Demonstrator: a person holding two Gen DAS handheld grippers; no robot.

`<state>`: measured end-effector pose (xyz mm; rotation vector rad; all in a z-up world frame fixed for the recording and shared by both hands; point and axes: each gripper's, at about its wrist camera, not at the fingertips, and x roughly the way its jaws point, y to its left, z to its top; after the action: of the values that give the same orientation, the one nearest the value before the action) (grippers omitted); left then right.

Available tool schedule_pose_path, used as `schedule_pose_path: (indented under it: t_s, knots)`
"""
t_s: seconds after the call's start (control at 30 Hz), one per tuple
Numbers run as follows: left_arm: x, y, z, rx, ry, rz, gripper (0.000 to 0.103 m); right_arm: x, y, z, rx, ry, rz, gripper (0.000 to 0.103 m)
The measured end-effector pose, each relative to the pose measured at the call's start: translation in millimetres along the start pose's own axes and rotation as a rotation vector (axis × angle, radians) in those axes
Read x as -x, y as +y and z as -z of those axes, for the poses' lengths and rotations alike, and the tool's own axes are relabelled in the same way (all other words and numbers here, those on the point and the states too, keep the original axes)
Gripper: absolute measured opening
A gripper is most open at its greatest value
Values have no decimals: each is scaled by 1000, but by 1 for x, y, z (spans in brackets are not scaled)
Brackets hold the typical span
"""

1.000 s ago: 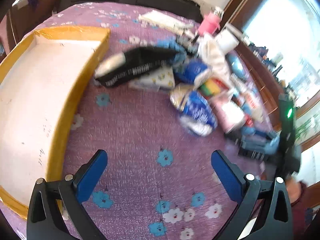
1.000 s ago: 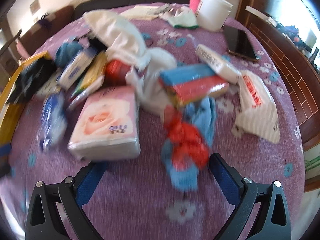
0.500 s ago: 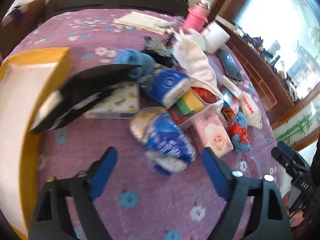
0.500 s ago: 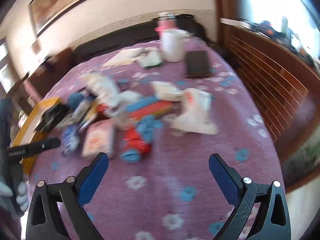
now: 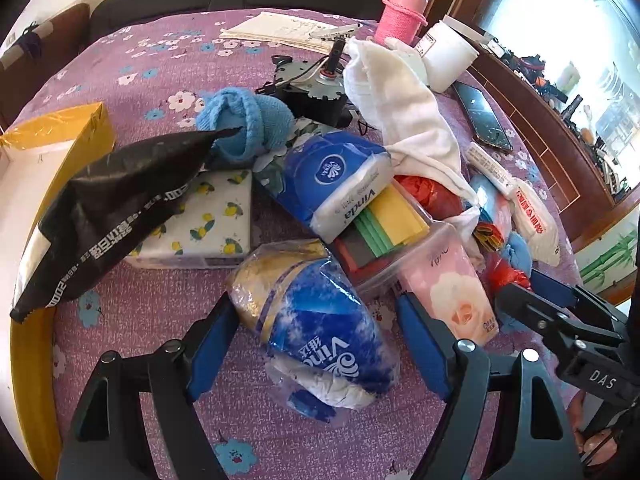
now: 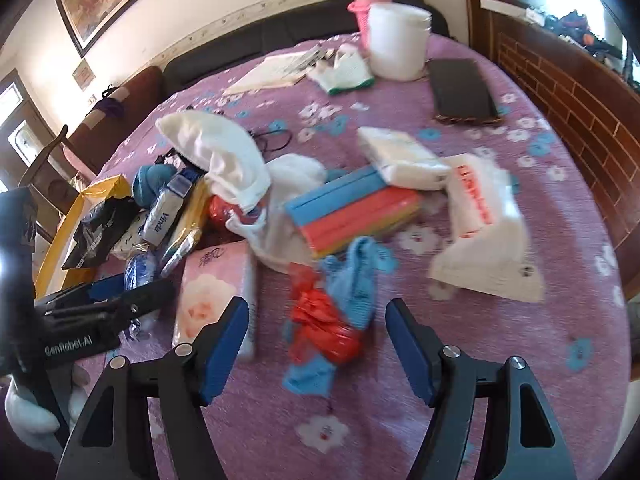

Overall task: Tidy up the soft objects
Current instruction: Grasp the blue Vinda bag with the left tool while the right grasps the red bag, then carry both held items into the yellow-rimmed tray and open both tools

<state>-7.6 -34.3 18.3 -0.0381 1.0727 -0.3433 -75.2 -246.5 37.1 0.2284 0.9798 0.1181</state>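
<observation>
From the left wrist camera, we saw a round table under a purple flowered cloth point(image 5: 168, 72), a dark sofa behind it and a wood-framed window to the right. Our left gripper point(image 5: 316, 344) stood released, its blue pads either side of a crinkly blue-and-gold Vinda tissue pack point(image 5: 316, 332) lying on the cloth; whether the pads touched it we could not tell. Half a second before, that pack had sat further ahead of the jaws, and the view had been blurred. Behind it lay a glossy black plastic bag point(image 5: 108, 216) overlapping the yellow-edged box point(image 5: 84, 128), a lemon-print tissue packet point(image 5: 208, 220), a blue knitted sock point(image 5: 248, 120), a second Vinda pack point(image 5: 336, 184), a limp white cloth point(image 5: 404, 108) and a pink rose-print tissue pack point(image 5: 452, 284).

From the right wrist camera, we saw the same cloth point(image 6: 560, 360), a framed painting on the wall and a slatted wooden divider at right. Our right gripper point(image 6: 316, 344) was released, holding nothing, over a red plastic bag point(image 6: 324, 320) tangled with a light-blue cloth point(image 6: 356, 280). The pile had lain much farther off half a second earlier. Stacked blue and coral sponges point(image 6: 348, 208), a white printed bag point(image 6: 484, 232), a dark wallet point(image 6: 460, 88) and a white tub point(image 6: 396, 40) lay beyond.
</observation>
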Motion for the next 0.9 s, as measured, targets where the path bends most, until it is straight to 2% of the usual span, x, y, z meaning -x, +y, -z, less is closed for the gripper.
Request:
schedule_pose_path:
  t_s: [0.1, 0.13, 0.17, 0.2, 0.23, 0.27, 0.3, 0.33, 0.4, 0.5, 0.63, 0.7, 0.8, 0.9]
  knots:
    - [-1, -3, 1, -24, -12, -21, 79, -9, 1, -2, -6, 11, 22, 75]
    - [-2, -5, 2, -31, -18, -34, 76, -11, 1, -3, -9, 14, 27, 75]
    - [-2, -7, 4, -48, -30, -72, 71, -12, 1, -4, -10, 13, 37, 73]
    - [-2, -10, 6, -67, -40, -107, 60, -12, 1, -5, -6, 11, 46, 70]
    - [-2, -12, 7, -82, -48, -125, 53, -14, 2, -7, -1, 11, 58, 68]
    - [-1, -13, 9, -87, -54, -125, 50, -14, 1, -8, 3, 10, 73, 61]
    - [0, -12, 10, -80, -55, -113, 49, -14, 2, -8, 10, 8, 93, 49]
    - [3, -9, 10, -62, -56, -93, 48, -14, 2, -8, 18, 8, 110, 43]
    - [9, -1, 11, -27, -55, -47, 48, -10, 1, -6, 17, 12, 82, 39]
    - [31, 7, 15, -5, -83, 2, 48, 6, 2, 1, 22, -7, 74, 38]
    - [81, 31, 23, 52, -128, 117, 48, 40, 8, 10, 29, -44, 40, 38]
    - [107, 46, 26, 71, -165, 143, 48, 56, 17, 9, 45, -66, 7, 38]
    - [141, 71, 23, 94, -224, 141, 48, 72, 41, 1, 78, -86, -66, 38]
    - [173, 107, 11, 130, -288, 83, 48, 74, 77, -11, 131, -81, -161, 39]
